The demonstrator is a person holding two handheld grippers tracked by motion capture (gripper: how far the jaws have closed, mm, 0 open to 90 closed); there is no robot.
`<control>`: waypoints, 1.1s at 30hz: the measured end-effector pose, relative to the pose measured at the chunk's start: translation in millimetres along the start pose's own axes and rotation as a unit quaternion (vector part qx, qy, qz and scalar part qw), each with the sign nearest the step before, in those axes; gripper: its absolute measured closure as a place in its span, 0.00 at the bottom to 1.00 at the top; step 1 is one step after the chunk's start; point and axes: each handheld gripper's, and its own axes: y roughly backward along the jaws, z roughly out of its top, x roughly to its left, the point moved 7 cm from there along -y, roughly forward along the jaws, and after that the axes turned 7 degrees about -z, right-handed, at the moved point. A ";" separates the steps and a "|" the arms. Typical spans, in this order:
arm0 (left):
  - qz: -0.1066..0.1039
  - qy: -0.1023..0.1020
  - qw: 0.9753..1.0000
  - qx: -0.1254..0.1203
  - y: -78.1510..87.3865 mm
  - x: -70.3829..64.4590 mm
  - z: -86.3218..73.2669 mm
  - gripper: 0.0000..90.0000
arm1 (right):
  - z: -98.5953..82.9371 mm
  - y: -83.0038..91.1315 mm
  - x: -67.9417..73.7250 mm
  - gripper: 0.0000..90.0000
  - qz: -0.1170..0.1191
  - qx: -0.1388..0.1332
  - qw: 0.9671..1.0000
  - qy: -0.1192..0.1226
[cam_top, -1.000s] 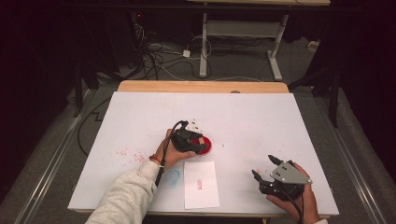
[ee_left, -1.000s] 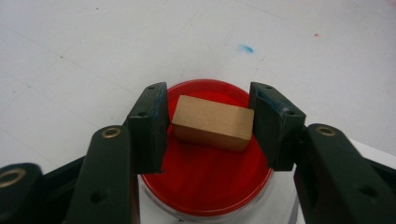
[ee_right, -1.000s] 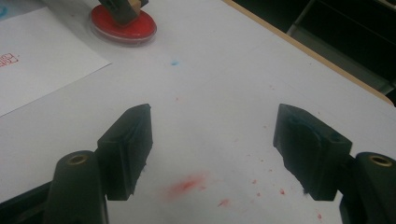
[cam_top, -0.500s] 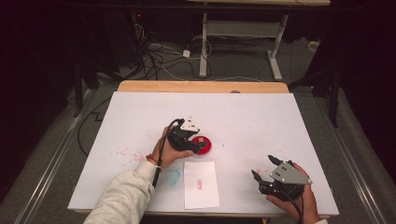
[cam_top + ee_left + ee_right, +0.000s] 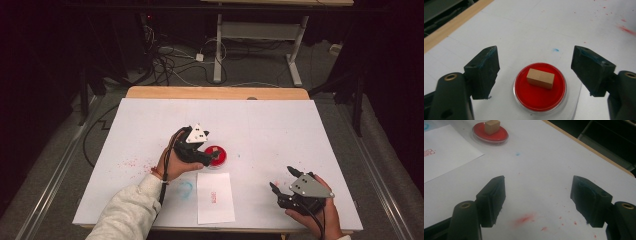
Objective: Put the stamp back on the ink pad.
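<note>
A round red ink pad (image 5: 219, 157) lies near the middle of the white table, with a small wooden stamp block (image 5: 540, 78) resting on it. My left gripper (image 5: 206, 149) hovers just left of the pad, open, its jaws to either side of the pad with a wide gap. In the left gripper view the pad (image 5: 534, 96) sits between and just beyond my left gripper (image 5: 535, 62). My right gripper (image 5: 281, 178) is open near the front right edge, holding nothing. The right gripper view shows the pad (image 5: 499, 133) and block (image 5: 492, 126) far off at the upper left.
A white paper sheet (image 5: 215, 200) bearing a red stamp print lies at the front edge, below the pad. A blue ring mark (image 5: 185, 189) and red ink specks (image 5: 131, 163) stain the table cover. A wooden strip (image 5: 215, 93) borders the far edge.
My left gripper has drawn back to the left from the ink pad, uncovering more of it. The right gripper has hardly moved.
</note>
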 end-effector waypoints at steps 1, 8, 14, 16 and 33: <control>0.002 -0.004 1.000 -0.002 2.1 -1.0 0.7 0.24 | 0.0 0.0 0.1 0.32 0.000 0.000 1.000 0.000; 0.026 -0.036 0.999 -0.011 17.4 -9.0 3.3 0.23 | 1.6 1.7 0.0 0.32 -0.001 -0.004 1.000 0.000; 0.030 -0.050 0.998 -0.022 30.2 -14.9 2.3 0.22 | 3.0 2.7 1.1 0.32 0.001 -0.008 1.000 0.000; 0.036 -0.052 0.998 -0.024 33.1 -15.7 0.3 0.22 | 3.5 3.2 0.9 0.32 0.000 -0.009 1.000 0.000; 0.068 -0.067 0.995 -0.020 57.7 -23.7 -22.7 0.21 | 6.5 5.4 2.7 0.32 0.002 -0.016 1.000 0.000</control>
